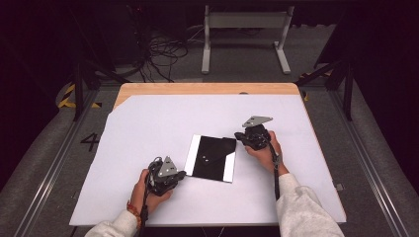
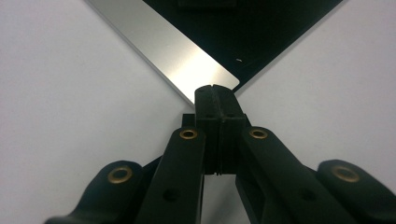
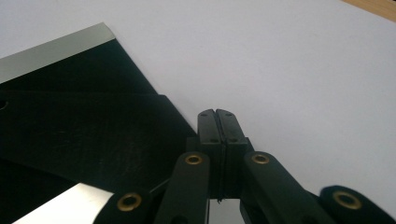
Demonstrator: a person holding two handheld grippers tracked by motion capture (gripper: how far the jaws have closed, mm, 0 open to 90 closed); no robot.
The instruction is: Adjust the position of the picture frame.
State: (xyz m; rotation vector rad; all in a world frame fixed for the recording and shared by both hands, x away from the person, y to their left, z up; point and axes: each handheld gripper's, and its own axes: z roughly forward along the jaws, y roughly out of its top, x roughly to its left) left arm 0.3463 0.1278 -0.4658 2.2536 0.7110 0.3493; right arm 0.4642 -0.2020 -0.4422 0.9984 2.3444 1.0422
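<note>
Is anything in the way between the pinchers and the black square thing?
Nothing visible. The left gripper sits at the black sheet's near silver-edged corner, the right gripper at its far corner, both shut, with bare white table cover around them.

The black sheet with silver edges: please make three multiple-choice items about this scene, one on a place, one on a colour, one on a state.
1. Where does the black sheet lie?
A. Between the two tongs
B. On the floor
C. On the bare wood strip

2. What colour is the table cover?
A. Green
B. White
C. Red

3. How do the jaws of the left tongs stand?
A. Wide open
B. Around a cup
C. Closed together

Key: 1 A, the high view shows it between the left tongs and the right tongs. 2 B, the cover is white. 3 C, the left gripper view shows the jaws touching, at the sheet's silver corner.
</note>
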